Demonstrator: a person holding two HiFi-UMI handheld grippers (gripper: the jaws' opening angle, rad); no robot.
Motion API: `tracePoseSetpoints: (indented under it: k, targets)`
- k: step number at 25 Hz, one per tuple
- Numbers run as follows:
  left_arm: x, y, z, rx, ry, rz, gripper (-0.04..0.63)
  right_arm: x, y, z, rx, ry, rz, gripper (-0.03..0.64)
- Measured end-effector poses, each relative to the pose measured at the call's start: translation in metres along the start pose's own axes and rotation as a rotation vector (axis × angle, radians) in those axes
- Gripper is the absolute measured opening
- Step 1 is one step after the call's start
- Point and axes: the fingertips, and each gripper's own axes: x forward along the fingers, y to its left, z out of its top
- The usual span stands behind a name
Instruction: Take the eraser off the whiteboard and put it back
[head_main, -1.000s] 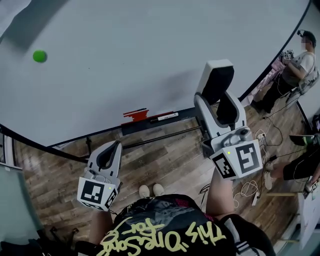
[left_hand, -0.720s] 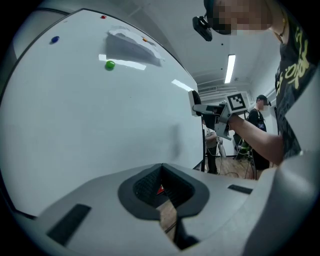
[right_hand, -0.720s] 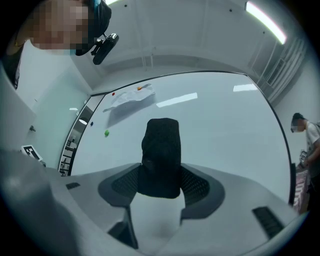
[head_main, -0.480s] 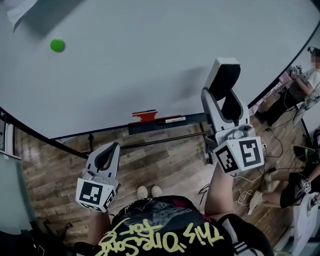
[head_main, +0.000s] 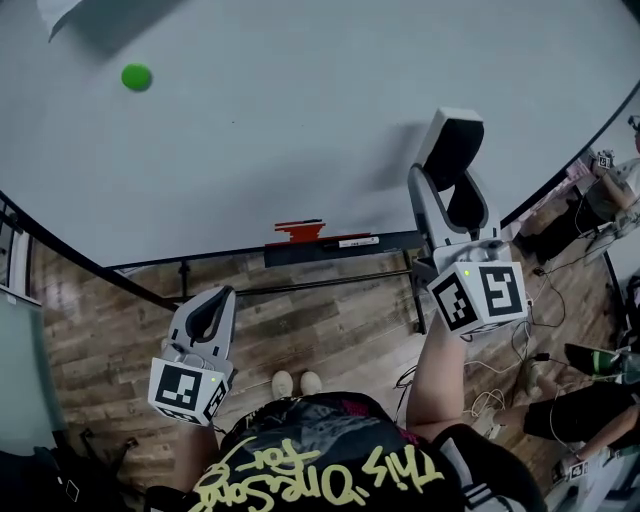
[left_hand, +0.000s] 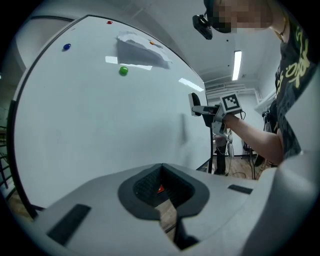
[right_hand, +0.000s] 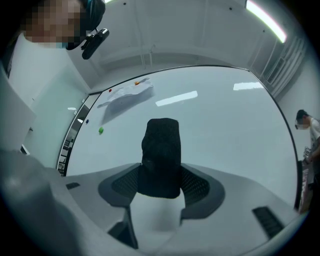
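A black-felt eraser with a white back is held up in front of the big pale whiteboard. My right gripper is shut on the eraser's lower end. In the right gripper view the eraser stands upright between the pads, its dark felt facing the camera and its far end toward the board. Whether it touches the board I cannot tell. My left gripper hangs low at the left, shut with nothing in it, its tips pressed together.
A green magnet and a sheet of paper are on the board's upper left. The tray under the board holds red items and a marker. Wooden floor, cables and seated people are at the right.
My right gripper, still shut on the eraser, has shifted a little right and up along the board. The left gripper has barely moved.
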Motion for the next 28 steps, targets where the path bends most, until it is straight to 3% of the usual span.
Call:
tracePoseSetpoints:
  k: [28]
  targets:
    - [-0.007, 0.014, -0.002, -0.015, 0.007, 0.062, 0.008, 0.032, -0.017, -0.019, -0.054, 0.055, -0.061, 0.241]
